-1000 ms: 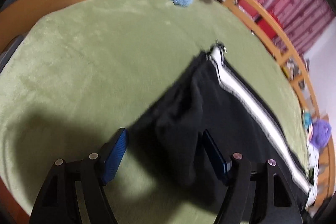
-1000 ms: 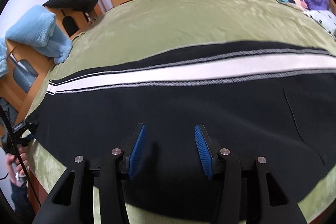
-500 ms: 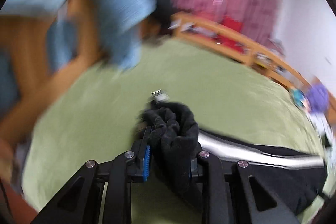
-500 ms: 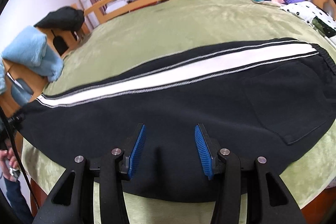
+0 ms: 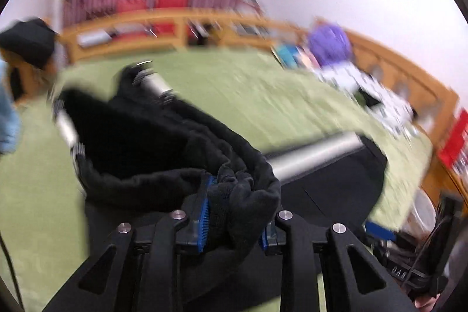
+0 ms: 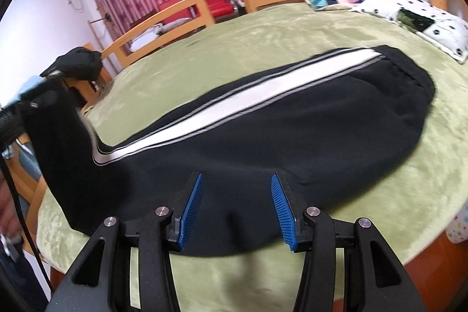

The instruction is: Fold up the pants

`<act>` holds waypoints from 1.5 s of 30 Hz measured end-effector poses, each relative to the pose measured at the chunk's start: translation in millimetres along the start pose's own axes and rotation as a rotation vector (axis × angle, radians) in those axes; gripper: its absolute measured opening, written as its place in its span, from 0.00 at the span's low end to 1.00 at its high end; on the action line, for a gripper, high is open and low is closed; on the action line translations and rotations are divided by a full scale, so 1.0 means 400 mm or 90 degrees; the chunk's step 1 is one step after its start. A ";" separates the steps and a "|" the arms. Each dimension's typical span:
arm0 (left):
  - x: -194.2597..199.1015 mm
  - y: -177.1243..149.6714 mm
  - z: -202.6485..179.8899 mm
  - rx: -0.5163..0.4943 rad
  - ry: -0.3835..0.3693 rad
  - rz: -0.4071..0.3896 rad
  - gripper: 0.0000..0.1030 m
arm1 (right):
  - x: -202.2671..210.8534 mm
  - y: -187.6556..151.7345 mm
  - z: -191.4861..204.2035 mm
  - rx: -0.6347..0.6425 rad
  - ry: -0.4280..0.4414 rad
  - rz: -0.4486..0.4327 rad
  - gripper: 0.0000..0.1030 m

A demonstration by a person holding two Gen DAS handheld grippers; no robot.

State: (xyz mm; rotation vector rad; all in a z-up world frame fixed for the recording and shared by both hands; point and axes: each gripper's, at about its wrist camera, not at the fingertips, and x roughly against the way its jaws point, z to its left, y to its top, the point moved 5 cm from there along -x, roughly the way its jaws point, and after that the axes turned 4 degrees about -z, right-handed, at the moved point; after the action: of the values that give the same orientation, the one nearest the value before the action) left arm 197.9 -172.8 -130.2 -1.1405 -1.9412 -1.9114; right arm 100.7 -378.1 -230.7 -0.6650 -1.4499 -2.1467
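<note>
Pants (image 6: 263, 136) hang bunched in the left gripper (image 5: 234, 212), its jaws easing apart; right gripper (image 6: 237, 206) gapes empty. Cuff should land square on the waistband.

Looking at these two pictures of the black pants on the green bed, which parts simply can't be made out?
- Left wrist view: the far rail and shelves are smeared by motion blur.
- Left wrist view: the right pad of the left gripper is hidden by the bunched pants.
- Right wrist view: the lifted pant end is partly cut off by the picture's edge.
- Right wrist view: the right gripper hides the pants' near edge.
</note>
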 end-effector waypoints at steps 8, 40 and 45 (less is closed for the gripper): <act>-0.013 -0.131 0.046 0.084 -0.058 0.102 0.68 | -0.021 -0.022 -0.020 -0.034 0.056 0.023 0.47; 0.135 -0.305 0.439 0.291 0.009 0.059 0.73 | -0.171 -0.165 0.248 0.110 0.145 0.176 0.18; 0.058 -0.347 0.442 0.276 0.063 0.126 0.73 | -0.125 -0.103 0.272 0.159 0.158 0.111 0.36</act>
State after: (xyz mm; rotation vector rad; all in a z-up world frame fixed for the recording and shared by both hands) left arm 161.2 15.5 -250.0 -1.0387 -1.9715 -1.3327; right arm 128.5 -257.3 -255.4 -0.4012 -1.4355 -1.8054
